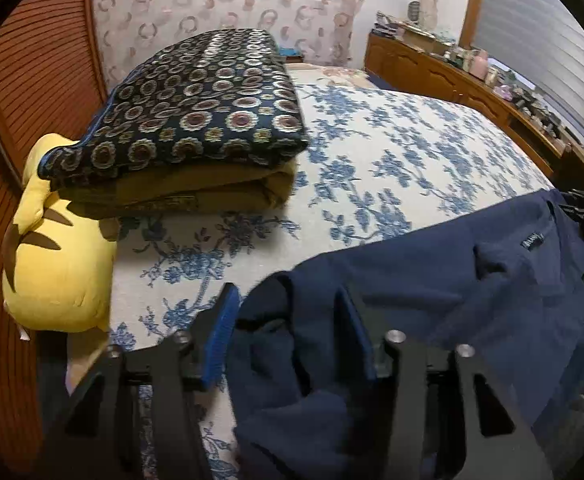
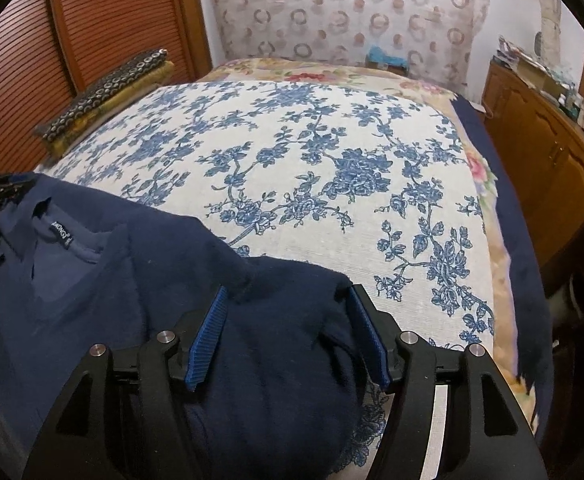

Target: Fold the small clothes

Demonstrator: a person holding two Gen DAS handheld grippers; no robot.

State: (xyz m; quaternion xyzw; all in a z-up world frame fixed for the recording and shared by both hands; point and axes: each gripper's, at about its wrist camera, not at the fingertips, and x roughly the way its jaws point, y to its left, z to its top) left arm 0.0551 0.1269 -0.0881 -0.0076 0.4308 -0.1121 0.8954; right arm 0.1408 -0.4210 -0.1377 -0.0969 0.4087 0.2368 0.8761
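The left gripper point(image 1: 288, 328) has navy cloth bunched between its blue pads point(image 1: 222, 340); the jaws stand partly apart, and whether they truly pinch the cloth I cannot tell, since the far pad is half buried in the fabric. The right gripper point(image 2: 288, 328) straddles a thick hump of the same cloth, but both its ribbed pads point(image 2: 208, 336) stand clear of it, so it is open, with the fabric lying loose between.

The cloth is a navy V-neck sweater point(image 2: 92, 280), and it lies along the near edge of the bed point(image 2: 292, 160), on the blue-flowered bedspread, neck label up and toward the left gripper's side in the right wrist view. It looks rumpled, with no clean fold visible.

Farther out, a folded stack of patterned blankets point(image 1: 196, 120) sits at the bed's left edge, partly over a yellow plush toy point(image 1: 60, 264), well apart from the sweater.

My judgement: this is the gathering or spreading step, each gripper at one side of the garment. The next move calls for a firm close on the cloth edges, not the bulk, then an even pull to lay the sweater flat before folding.
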